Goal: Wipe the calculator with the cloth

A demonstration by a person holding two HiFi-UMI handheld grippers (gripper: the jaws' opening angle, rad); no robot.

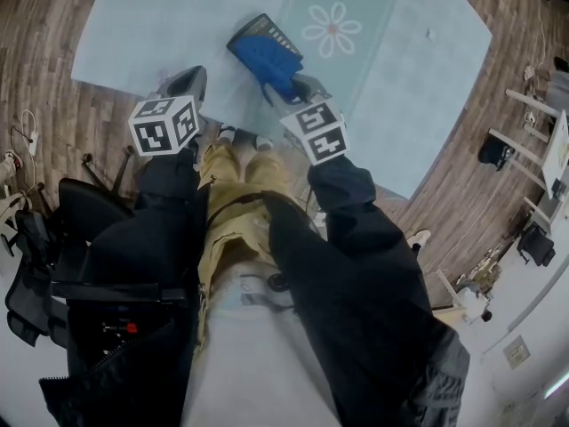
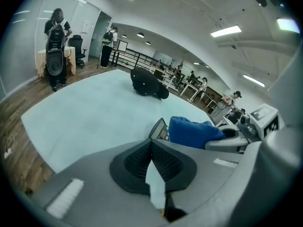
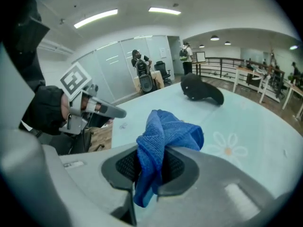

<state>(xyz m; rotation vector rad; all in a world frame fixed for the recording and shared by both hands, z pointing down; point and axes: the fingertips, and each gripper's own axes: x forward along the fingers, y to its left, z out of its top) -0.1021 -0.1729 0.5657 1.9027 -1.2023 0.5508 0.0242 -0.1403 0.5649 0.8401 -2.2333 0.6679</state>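
You are pinching the blue cloth (image 3: 163, 136) in the right gripper (image 3: 151, 162). Its two jaws are closing on a bunched fold, and the rest of the cloth is spilling out past the jaw tips. In the head view the cloth is lying over the near part of the calculator (image 1: 271, 32), so only the calculator's far end, with its rows of keys, is showing.

The calculator is sitting on the pale blue table (image 1: 427, 105), just to your left of the flower print (image 1: 332, 28).

You are holding the left gripper (image 2: 151, 148) to the left of the calculator, apart from it and nearer to you. Its pads are pressing together at the tips, with nothing between them, and only a thin wedge of table is showing behind them. From that gripper's view the calculator is showing as a tilted edge just left of the cloth.

A black object (image 2: 149, 85) is lying on the table well beyond the calculator. Several people are standing far behind it, past the table's edge.
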